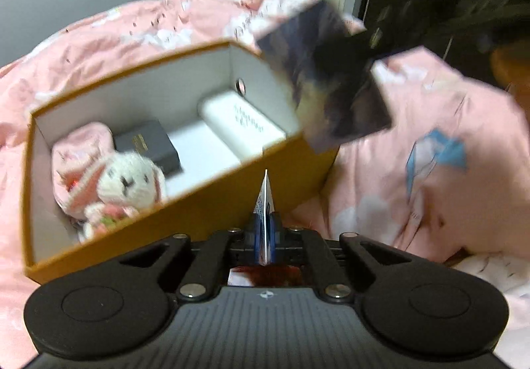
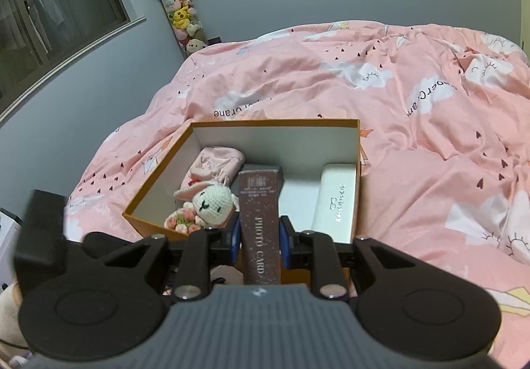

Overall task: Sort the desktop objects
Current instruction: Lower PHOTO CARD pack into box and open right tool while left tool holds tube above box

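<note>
Left wrist view: your left gripper (image 1: 264, 229) pinched a thin card (image 1: 264, 203) edge-on beside the orange box (image 1: 212, 203). Your right gripper (image 2: 259, 244) clamped the photo-card box (image 2: 259, 219) above it.

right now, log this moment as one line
left gripper: shut on thin card | right gripper: shut on photo card box | orange box: open, bunny inside

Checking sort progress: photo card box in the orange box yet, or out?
Out. The right gripper is shut on the photo card box, above the orange box's near rim.
</note>
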